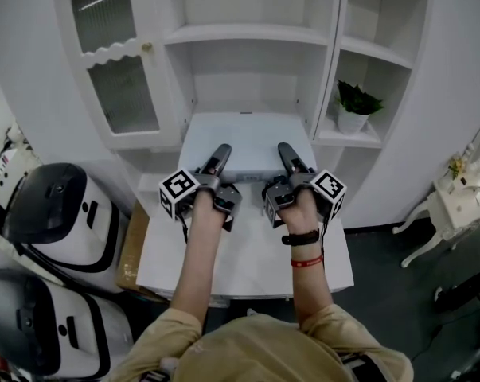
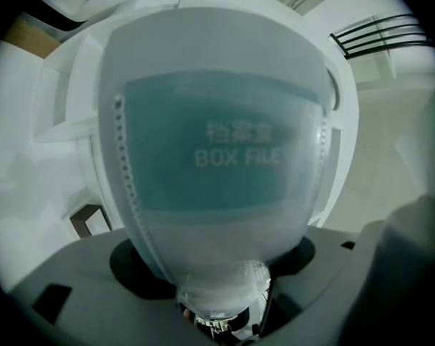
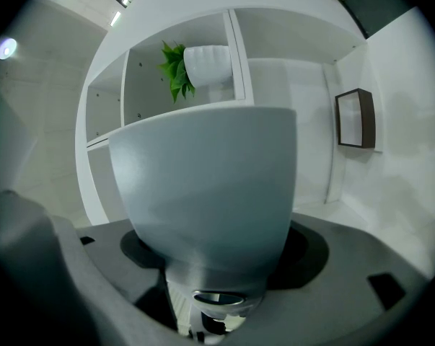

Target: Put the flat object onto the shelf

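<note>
A flat white box file (image 1: 249, 143) lies level, its far end inside the lower middle bay of the white shelf unit (image 1: 247, 34). My left gripper (image 1: 221, 153) is shut on its near left edge and my right gripper (image 1: 286, 151) on its near right edge, with one finger of each on top. In the left gripper view the box file (image 2: 217, 157) fills the space between the jaws and shows a teal label printed "BOX FILE". In the right gripper view its plain grey-white side (image 3: 210, 186) sits between the jaws. I cannot tell whether the file rests on the shelf board.
A potted green plant (image 1: 353, 108) stands in the right-hand bay. A glass cabinet door (image 1: 116, 62) is at the left. A white table (image 1: 247, 261) lies under my forearms. White-and-black machines (image 1: 60, 209) and a cardboard box (image 1: 132, 245) stand left, white furniture (image 1: 454, 205) right.
</note>
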`<state>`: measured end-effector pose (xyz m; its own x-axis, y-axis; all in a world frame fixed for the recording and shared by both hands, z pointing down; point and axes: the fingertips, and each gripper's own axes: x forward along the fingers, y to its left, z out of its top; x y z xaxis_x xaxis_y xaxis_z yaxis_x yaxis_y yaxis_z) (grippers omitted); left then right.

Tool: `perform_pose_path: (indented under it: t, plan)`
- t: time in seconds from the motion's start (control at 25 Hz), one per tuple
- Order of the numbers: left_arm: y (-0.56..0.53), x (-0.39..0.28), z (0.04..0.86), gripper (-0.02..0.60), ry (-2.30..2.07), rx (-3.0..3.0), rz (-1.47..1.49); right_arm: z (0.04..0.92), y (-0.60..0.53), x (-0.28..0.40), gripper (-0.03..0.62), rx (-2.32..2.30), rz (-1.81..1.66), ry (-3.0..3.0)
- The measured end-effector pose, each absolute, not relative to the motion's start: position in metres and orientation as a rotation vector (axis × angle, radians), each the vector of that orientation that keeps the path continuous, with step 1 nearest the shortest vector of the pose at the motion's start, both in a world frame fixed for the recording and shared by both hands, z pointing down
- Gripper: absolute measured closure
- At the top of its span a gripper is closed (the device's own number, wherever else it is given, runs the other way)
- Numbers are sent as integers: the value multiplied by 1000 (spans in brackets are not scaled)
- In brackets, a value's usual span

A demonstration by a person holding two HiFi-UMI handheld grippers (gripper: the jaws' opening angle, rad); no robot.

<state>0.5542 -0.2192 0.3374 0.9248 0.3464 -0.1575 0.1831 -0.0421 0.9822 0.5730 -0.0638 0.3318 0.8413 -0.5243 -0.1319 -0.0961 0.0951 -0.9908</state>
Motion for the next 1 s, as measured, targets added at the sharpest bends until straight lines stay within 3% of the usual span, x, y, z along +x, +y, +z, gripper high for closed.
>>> perform_pose_path:
  t: [1.0]
  plan:
    - [-223,639,344,241,389,1611,89,341,-65,662,241,-1419,-321,505]
